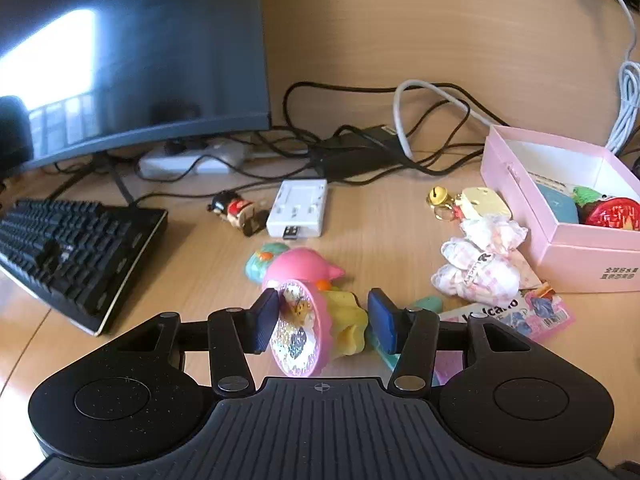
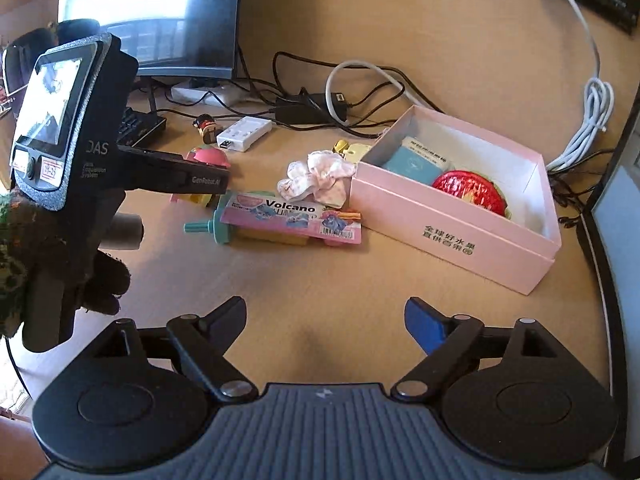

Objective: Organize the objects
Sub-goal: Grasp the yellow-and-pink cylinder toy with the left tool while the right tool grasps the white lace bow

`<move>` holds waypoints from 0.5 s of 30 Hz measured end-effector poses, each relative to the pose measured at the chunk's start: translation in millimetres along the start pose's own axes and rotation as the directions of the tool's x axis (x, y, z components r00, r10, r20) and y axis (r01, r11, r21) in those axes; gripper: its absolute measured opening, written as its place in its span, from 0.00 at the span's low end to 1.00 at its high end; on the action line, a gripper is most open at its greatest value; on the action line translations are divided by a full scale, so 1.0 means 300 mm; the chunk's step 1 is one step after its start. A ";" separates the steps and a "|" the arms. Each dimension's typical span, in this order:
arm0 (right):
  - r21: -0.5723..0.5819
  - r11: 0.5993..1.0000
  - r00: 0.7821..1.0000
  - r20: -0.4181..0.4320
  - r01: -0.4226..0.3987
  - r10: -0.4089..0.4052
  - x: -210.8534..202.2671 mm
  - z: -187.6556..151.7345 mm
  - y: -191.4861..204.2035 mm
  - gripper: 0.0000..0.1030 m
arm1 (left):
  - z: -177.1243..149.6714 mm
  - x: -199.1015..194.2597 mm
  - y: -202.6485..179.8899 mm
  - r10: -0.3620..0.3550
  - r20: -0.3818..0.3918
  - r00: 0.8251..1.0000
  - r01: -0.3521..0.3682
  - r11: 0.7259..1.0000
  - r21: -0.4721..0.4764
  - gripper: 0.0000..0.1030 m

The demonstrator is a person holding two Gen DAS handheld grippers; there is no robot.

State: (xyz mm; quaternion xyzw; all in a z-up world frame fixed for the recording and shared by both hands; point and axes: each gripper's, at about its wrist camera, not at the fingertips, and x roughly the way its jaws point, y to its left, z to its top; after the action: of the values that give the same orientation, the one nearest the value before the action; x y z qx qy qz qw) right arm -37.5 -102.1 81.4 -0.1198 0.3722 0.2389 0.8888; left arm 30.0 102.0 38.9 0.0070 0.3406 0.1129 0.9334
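A pink toy with a glittery round face (image 1: 298, 330) and a yellow part (image 1: 348, 326) lies on the desk between the blue pads of my left gripper (image 1: 324, 320). The left pad sits at the disc's rim and the right pad stands just off the yellow part, so the gripper is open. In the right wrist view the left gripper (image 2: 180, 176), held by a gloved hand (image 2: 100, 280), reaches over that toy (image 2: 210, 156). My right gripper (image 2: 328, 322) is wide open over bare desk. The pink box (image 2: 440, 216) holds a red strawberry (image 2: 472, 192) and a blue packet (image 2: 412, 164).
Beside the box (image 1: 516, 200) lie a scrunchie (image 1: 480, 256), a Volcano packet (image 2: 292, 216), a gold bell (image 1: 438, 196) and a yellow charm (image 1: 486, 200). Farther back are a white hub (image 1: 298, 208), a small figure (image 1: 234, 208), a keyboard (image 1: 72, 248), a monitor (image 1: 132, 60) and tangled cables (image 1: 360, 144).
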 end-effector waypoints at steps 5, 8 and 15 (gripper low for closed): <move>-0.002 1.000 1.000 0.005 -0.025 0.025 0.014 0.009 0.023 0.89 | -0.025 -0.010 -0.006 -0.035 0.026 0.999 0.033 0.998 0.057 0.55; -0.002 0.999 0.999 -0.003 -0.041 0.041 0.022 0.008 0.041 0.90 | -0.034 0.017 -0.033 -0.046 0.030 0.998 0.042 0.992 0.118 0.55; -0.001 0.999 0.999 0.004 -0.036 0.036 -0.007 -0.019 0.030 0.95 | -0.041 0.024 0.009 -0.072 0.054 0.996 0.065 0.992 0.111 0.57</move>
State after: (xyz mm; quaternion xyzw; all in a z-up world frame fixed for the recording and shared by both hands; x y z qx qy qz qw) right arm -46.8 -97.5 78.7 -0.1130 0.3726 0.2556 0.8849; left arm 26.8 105.5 25.3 0.0495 0.3191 0.0618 0.9444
